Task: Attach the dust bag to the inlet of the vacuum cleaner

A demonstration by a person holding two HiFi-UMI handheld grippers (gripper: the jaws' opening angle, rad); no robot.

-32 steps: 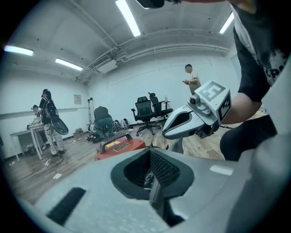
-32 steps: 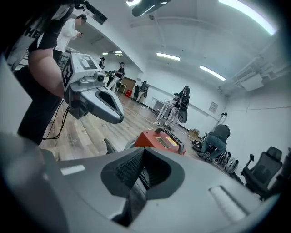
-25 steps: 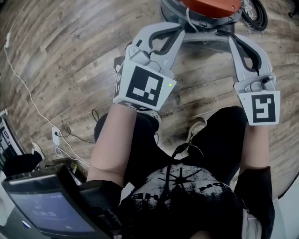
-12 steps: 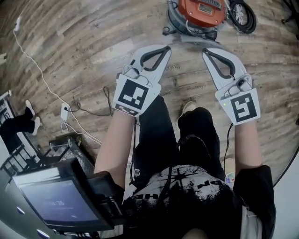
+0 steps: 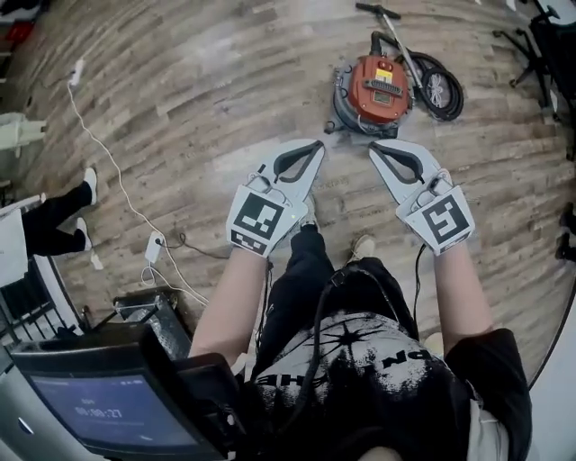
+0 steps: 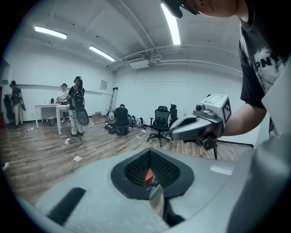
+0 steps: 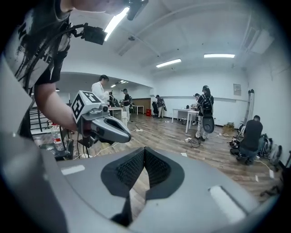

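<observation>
The vacuum cleaner (image 5: 376, 90), a round grey drum with an orange top, stands on the wood floor far below and ahead of both grippers. No dust bag shows in any view. In the head view my left gripper (image 5: 317, 146) and right gripper (image 5: 376, 149) are held side by side, high over the floor, tips pointing toward the vacuum. Both are shut with nothing between the jaws. In the left gripper view the left gripper (image 6: 148, 154) has its pads together, and the right gripper (image 6: 200, 125) hangs beside it. In the right gripper view the right gripper (image 7: 144, 152) is likewise shut, with the left gripper (image 7: 102, 125) at its side.
A coiled hose (image 5: 439, 85) and a wand (image 5: 392, 27) lie by the vacuum. A white cable with a power strip (image 5: 153, 245) crosses the floor at left, near a person's legs (image 5: 54, 212). A screen device (image 5: 108, 405) sits at lower left. Other people (image 7: 205, 111), tables and office chairs (image 6: 160, 120) fill the room.
Both grippers have risen well off the floor together, still shut. The vacuum, close under their tips before, now looks small and far below.
</observation>
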